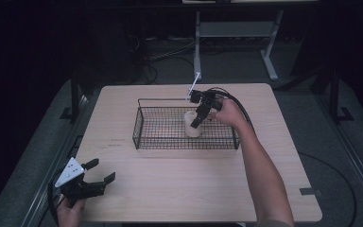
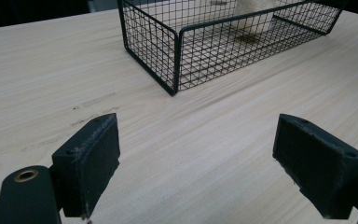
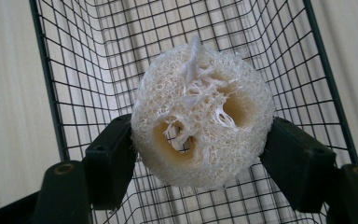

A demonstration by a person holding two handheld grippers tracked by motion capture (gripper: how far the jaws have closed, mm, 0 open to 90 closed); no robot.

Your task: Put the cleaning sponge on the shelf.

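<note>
Loofah (image 3: 203,119) is sitting pinched in my right gripper (image 3: 200,154) over the wire basket (image 3: 56,93); left gripper (image 2: 198,161) is idling agape; probably lowering and releasing next

A pale, round loofah sponge (image 3: 203,116) with holes through its fibrous face; held upright inside the black wire basket (image 1: 160,137), toward the basket's right half.
</note>
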